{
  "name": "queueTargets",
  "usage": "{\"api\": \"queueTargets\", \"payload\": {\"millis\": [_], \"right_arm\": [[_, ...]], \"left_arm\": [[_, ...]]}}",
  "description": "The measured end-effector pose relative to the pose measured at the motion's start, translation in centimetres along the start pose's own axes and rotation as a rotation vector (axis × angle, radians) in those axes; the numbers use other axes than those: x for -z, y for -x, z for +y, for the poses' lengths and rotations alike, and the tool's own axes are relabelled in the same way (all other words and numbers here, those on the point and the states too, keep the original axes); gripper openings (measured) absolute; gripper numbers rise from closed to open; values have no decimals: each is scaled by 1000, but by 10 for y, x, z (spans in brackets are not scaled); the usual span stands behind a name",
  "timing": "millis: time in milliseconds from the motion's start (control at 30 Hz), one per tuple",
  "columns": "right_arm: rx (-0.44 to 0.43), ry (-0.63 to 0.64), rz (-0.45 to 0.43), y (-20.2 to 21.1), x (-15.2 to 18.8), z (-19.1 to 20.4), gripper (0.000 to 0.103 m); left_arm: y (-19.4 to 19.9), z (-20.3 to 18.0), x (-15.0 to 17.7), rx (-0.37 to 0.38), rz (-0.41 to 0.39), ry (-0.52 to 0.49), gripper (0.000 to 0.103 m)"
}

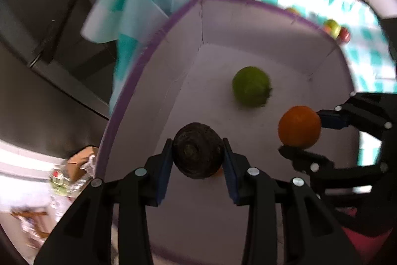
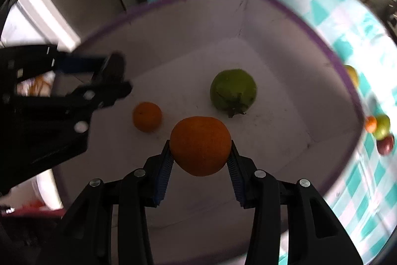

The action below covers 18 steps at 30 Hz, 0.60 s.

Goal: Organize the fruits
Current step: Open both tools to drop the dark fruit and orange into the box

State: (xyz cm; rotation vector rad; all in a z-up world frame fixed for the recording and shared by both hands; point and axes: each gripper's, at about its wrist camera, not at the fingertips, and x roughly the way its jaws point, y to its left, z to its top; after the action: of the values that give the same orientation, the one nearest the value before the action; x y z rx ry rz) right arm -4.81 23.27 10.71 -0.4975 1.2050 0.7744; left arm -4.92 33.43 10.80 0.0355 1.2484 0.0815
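Both tongs hang over the white box (image 2: 285, 46) with the purple rim. The left tongs (image 1: 198, 158) squeeze a dark round fruit (image 1: 197, 150) between their blue pads. The right tongs (image 2: 200, 155) squeeze a big orange (image 2: 200, 145). On the box floor lie two fruits: one green fruit (image 2: 233, 90) and one small orange (image 2: 147, 116). Outside the box, on the checked tabletop (image 2: 367, 203) to the right, sit four more small fruits (image 2: 382, 126) close together.
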Motion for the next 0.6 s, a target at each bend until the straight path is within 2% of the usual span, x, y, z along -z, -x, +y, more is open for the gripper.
{"api": "queueTargets", "payload": {"millis": [200, 333, 400, 433, 467, 500, 533, 600], "right_arm": [[-20, 37, 207, -46, -14, -14, 43], [-49, 32, 243, -55, -16, -15, 44], [-29, 37, 260, -57, -18, -14, 45], [-27, 31, 264, -58, -18, -14, 48], [-27, 14, 260, -57, -18, -15, 60], [-28, -4, 251, -54, -19, -17, 66], [-31, -17, 238, -51, -19, -17, 71], [-29, -31, 214, -46, -18, -17, 71]], "left_arm": [[-61, -5, -33, 8, 183, -42, 38], [-81, -2, -36, 5, 239, -25, 39], [-85, 0, -36, 11, 257, -16, 39], [-85, 0, -36, 7, 258, -16, 40], [-85, 0, -36, -2, 257, -19, 43], [-82, 0, -35, -18, 249, -25, 55], [-79, -1, -35, -24, 239, -28, 59], [-70, -2, -32, -37, 220, -29, 63]]}}
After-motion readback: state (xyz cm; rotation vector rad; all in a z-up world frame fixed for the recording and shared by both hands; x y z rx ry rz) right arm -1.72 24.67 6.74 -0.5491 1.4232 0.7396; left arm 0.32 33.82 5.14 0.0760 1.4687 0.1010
